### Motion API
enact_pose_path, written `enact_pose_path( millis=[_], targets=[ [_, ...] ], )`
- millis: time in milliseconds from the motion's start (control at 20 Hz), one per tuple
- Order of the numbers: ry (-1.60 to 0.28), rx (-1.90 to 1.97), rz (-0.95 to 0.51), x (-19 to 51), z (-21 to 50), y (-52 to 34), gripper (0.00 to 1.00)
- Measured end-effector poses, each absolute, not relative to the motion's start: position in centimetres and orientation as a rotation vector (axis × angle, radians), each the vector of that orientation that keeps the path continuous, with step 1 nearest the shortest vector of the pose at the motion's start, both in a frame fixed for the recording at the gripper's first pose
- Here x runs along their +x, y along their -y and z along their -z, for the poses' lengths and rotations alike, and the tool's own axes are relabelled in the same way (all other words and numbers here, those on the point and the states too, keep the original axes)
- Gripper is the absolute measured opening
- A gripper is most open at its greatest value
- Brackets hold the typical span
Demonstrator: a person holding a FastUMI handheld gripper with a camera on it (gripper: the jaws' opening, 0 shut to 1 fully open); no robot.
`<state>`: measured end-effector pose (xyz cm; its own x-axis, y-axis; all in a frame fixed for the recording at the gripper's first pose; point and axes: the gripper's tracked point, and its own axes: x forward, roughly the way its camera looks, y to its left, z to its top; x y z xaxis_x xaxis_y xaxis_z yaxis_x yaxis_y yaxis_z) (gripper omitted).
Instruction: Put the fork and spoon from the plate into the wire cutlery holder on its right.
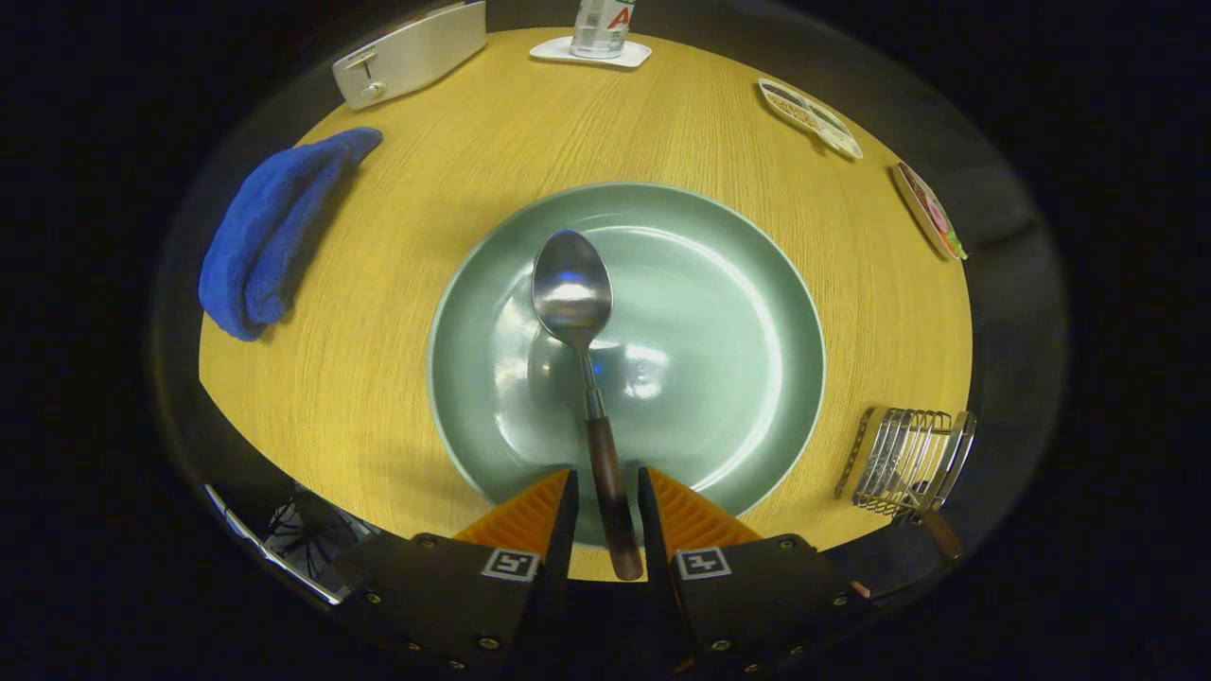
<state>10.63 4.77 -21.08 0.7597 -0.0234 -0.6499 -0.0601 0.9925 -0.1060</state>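
The spoon has a shiny metal bowl and a dark wooden handle. My gripper is shut on that handle, both fingers pressing its sides, and the bowl points away from me over the middle of the green plate. The spoon's reflection shows in the glaze below it, so it hangs a little above the plate. To the right of the plate stands the wire cutlery holder. A brown handle, apparently the fork's, sticks out of its near end.
The plate sits on a round wooden table. A blue cloth lies at the left, a white appliance and a bottle on a coaster at the far edge, two small flat dishes at the far right.
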Motion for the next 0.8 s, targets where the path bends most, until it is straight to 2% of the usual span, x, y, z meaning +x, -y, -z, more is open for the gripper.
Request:
enact_pose_path(
  millis=[100, 450, 500, 800],
  targets=[
    [-0.695, -0.123, -0.029, 10.7, 21.1, -5.0, 0.15],
    [-0.563, -0.112, -0.005, 11.0, 19.0, -4.8, 0.14],
    [-0.546, -0.110, -0.010, 10.7, 18.8, -5.1, 0.01],
    [-0.480, -0.076, 0.041, 9.3, 16.7, -4.2, 0.01]
  ],
)
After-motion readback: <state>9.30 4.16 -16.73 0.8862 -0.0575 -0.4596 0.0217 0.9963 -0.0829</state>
